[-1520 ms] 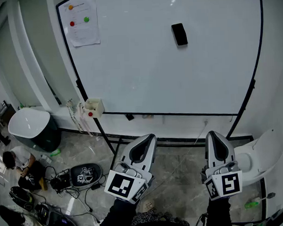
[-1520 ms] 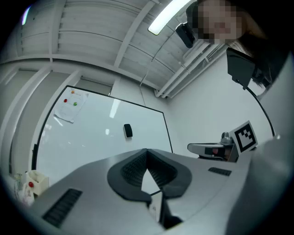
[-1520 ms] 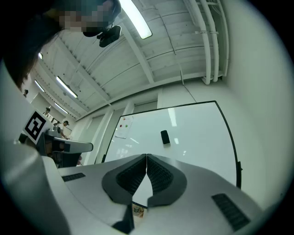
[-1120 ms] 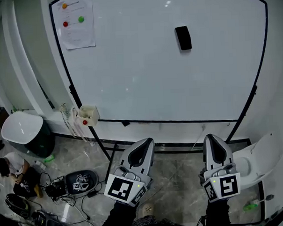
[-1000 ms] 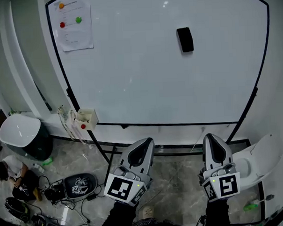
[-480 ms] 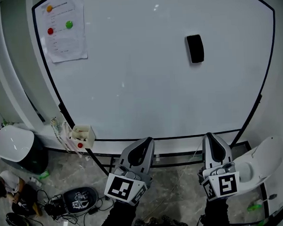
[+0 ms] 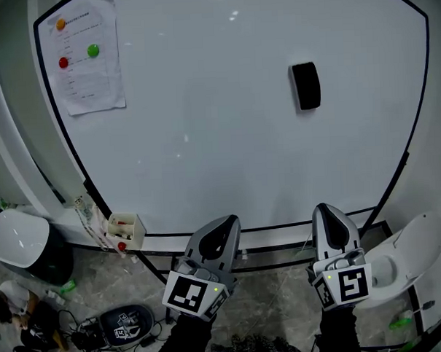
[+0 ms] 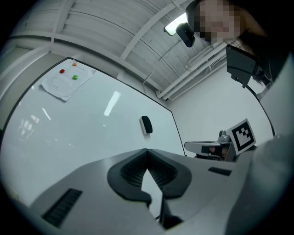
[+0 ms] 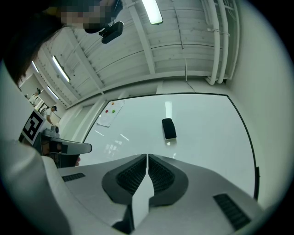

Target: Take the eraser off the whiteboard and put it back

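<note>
A black eraser [image 7: 305, 86] sticks to the upper right of the whiteboard [image 7: 204, 136]; it also shows as the eraser [image 8: 146, 124] and the eraser [image 9: 169, 128] in the gripper views. Both grippers hang low in front of the board, well short of it. My left gripper [image 7: 221, 227] has its jaws together with nothing between them, as the left gripper [image 8: 146, 150] shows. My right gripper [image 7: 328, 212] is shut and empty too; the right gripper [image 9: 147, 156] points at the board below the eraser.
A paper sheet [image 7: 84, 61] with red, green and orange magnets hangs at the board's upper left. A small white box [image 7: 125, 228] clips to the board's lower left frame. A white bin [image 7: 19, 242], bags and cables lie on the floor at left; a white seat [image 7: 414, 254] stands right.
The whole view has closed in on the whiteboard: both grippers have come nearer to it, and the eraser sits lower and further right in the head view. Both stay shut.
</note>
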{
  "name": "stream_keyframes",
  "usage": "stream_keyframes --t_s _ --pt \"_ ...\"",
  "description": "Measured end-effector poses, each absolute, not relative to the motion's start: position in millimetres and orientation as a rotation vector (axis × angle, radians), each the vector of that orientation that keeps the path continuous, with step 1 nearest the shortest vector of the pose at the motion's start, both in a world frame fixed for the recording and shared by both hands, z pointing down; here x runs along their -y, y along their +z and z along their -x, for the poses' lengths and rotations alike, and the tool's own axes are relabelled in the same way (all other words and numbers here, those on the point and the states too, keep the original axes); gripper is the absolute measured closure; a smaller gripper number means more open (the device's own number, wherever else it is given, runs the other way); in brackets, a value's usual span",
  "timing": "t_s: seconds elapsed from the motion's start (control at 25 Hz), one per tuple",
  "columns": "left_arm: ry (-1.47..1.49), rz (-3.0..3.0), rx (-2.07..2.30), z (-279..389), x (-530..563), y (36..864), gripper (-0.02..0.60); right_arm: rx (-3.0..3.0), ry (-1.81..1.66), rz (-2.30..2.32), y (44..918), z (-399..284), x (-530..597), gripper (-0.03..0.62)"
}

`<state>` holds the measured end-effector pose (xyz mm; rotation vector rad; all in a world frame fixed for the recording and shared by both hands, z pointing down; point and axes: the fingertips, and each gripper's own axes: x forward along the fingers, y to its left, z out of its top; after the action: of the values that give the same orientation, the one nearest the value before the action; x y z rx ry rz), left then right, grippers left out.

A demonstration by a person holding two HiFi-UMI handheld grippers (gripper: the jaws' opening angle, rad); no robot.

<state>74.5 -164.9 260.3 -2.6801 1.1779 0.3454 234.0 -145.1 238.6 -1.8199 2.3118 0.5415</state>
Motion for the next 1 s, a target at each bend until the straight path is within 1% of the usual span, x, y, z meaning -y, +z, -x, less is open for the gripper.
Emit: stream_keyframes --t_s 0.8,0.84,0.88,0.92,1.0 --pt "0.373 2.575 -1.248 -109.6 251.4 244.4 0.575 -2.338 0.672 1.72 217.8 -261.4 245.1 0.585" --pt "0.373 2.573 -1.245 -111.3 253.8 243.8 0.575 -2.34 0.683 1.723 217.5 -261.5 248.3 0.57" --pt "0.373 2.573 -1.242 -112.7 255.7 243.4 0.575 -2.345 0.692 1.723 217.2 -261.3 251.6 0.532" --pt "0.373 2.572 -1.241 -113.6 257.4 243.3 0.575 -2.347 0.7 1.722 216.5 -261.1 254.8 0.522" --pt "0.373 2.572 -1.243 -114.2 260.6 243.7 0.575 -2.332 0.727 1.725 211.5 -262.2 261.2 0.477"
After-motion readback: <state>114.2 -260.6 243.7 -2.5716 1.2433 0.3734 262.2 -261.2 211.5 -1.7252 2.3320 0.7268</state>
